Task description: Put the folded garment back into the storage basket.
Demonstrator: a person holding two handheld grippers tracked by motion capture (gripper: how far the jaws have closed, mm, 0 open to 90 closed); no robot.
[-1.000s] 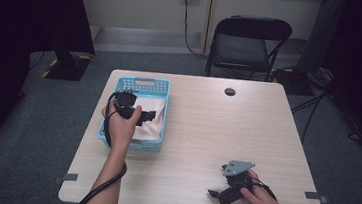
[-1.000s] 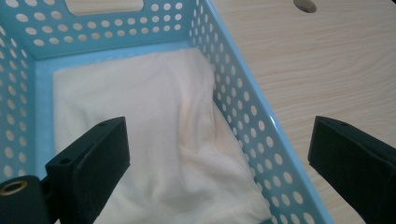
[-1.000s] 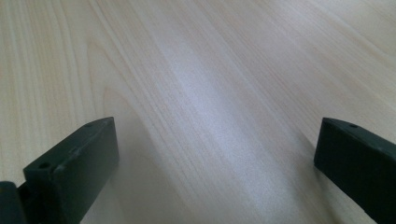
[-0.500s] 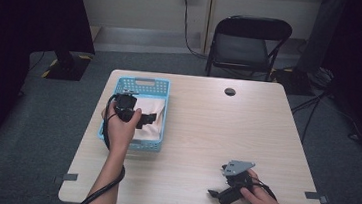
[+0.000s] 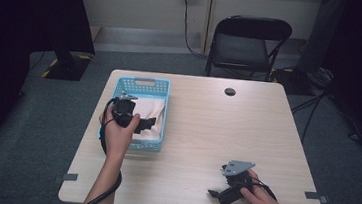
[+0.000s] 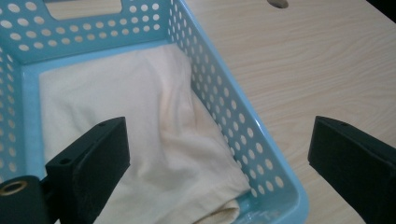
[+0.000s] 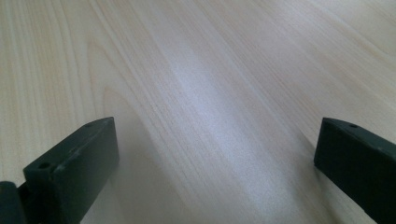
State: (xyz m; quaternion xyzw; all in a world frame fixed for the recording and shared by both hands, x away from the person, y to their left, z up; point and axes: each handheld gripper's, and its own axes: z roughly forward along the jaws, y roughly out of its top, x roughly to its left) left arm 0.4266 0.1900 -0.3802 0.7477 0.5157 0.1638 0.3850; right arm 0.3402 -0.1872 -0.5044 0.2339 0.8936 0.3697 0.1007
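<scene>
Pale wooden table (image 5: 206,134) holds a light blue perforated basket (image 5: 163,87) with cream cloth (image 6: 140,140) lying inside. Left gripper (image 5: 147,124) hovers over it, jaws spread, nothing grasped. Right gripper (image 5: 216,193) rests spread, well apart. Handling the cloth seems not yet begun.

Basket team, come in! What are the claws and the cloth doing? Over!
Left claw open, over the blue basket. Right claw open, low over bare table. Cream cloth lies in basket, ungrabbed. Basket wall stands between left claw's jaws.

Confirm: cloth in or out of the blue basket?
In. The cream cloth lies rumpled on the floor of the blue basket, inside its walls; the open left gripper hovers over it.
</scene>
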